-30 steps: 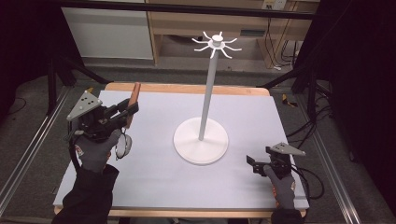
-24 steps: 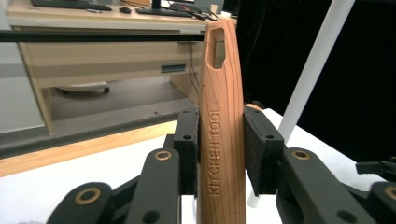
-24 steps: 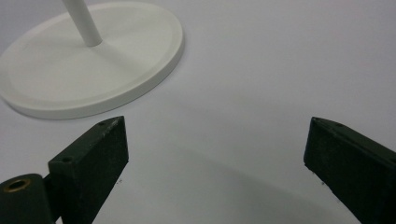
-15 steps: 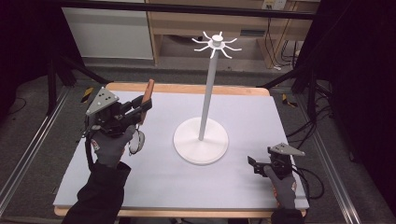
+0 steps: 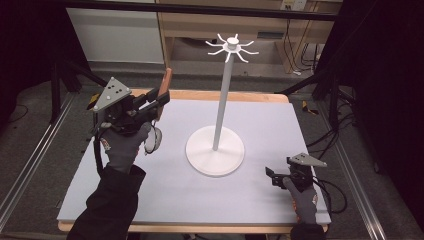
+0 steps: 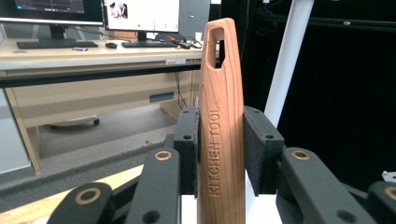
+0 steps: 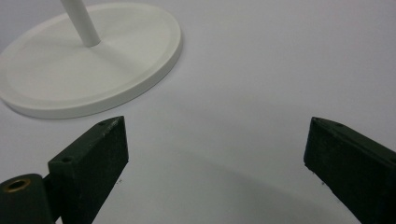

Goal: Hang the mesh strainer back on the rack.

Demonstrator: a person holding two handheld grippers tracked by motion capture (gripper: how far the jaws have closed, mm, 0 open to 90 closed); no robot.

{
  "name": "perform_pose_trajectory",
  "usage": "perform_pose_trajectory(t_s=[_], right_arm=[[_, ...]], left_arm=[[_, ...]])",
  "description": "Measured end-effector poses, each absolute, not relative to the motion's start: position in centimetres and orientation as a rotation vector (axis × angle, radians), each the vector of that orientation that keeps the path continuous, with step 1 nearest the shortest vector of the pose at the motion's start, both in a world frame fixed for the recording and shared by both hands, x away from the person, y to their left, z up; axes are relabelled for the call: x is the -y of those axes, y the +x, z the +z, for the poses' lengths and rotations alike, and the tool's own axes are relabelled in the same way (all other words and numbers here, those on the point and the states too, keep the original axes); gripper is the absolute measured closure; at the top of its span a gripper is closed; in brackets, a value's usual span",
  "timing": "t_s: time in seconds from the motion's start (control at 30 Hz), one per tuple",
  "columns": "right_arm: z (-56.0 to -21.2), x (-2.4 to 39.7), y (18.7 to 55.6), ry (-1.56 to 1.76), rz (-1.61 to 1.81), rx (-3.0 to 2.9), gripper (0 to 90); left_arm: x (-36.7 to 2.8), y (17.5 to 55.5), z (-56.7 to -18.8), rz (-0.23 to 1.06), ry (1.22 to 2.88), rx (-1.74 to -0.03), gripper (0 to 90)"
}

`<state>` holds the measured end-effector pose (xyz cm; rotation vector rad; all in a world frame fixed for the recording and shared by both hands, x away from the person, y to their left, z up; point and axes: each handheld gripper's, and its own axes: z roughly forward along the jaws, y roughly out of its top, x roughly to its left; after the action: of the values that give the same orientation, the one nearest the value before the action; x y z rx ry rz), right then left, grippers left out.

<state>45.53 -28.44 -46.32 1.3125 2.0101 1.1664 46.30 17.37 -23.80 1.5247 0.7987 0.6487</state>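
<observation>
A kitchen tool with a wooden handle (image 6: 220, 93) stands upright between the pads of my left gripper (image 6: 220, 144), which is shut on it. The handle has a hanging slot at its top, and a rounded metal head (image 5: 152, 140) hangs below the hand. My left gripper (image 5: 159, 101) is held above the table's left side, left of the white hook stand (image 5: 225, 95). The stand's ring of hooks (image 5: 231, 46) is higher than the handle's tip. My right gripper (image 5: 272, 176) rests open at the front right, its jaws (image 7: 215, 140) wide apart over bare mat near the stand's base (image 7: 84, 74).
The white mat (image 5: 175, 200) covers a wooden table. A metal rail (image 5: 30, 165) runs along the left side and cables (image 5: 332, 195) trail off the right. In the left gripper view a desk with monitors (image 6: 93, 42) stands beyond the table.
My left gripper has risen and moved rightward and farther from the person, carrying the tool closer to the stand. The right gripper has stayed where it was.
</observation>
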Motion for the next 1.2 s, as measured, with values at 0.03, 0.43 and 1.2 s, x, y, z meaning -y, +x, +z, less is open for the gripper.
perform_pose_trajectory(t_s=[0.03,0.43,1.2], right_arm=[[-46.3,28.4,45.5,1.314,1.163,-2.013,6.8],[-46.3,28.4,45.5,1.319,1.165,-2.015,6.8],[-46.4,28.4,45.5,1.318,1.165,-2.014,6.8]], left_arm=[[-17.3,46.3,-23.6,0.653,1.523,-0.795,68.3],[-15.8,46.2,-22.2,0.673,1.524,-0.757,68.3],[-13.0,46.6,-20.6,0.695,1.525,-0.699,68.4]])
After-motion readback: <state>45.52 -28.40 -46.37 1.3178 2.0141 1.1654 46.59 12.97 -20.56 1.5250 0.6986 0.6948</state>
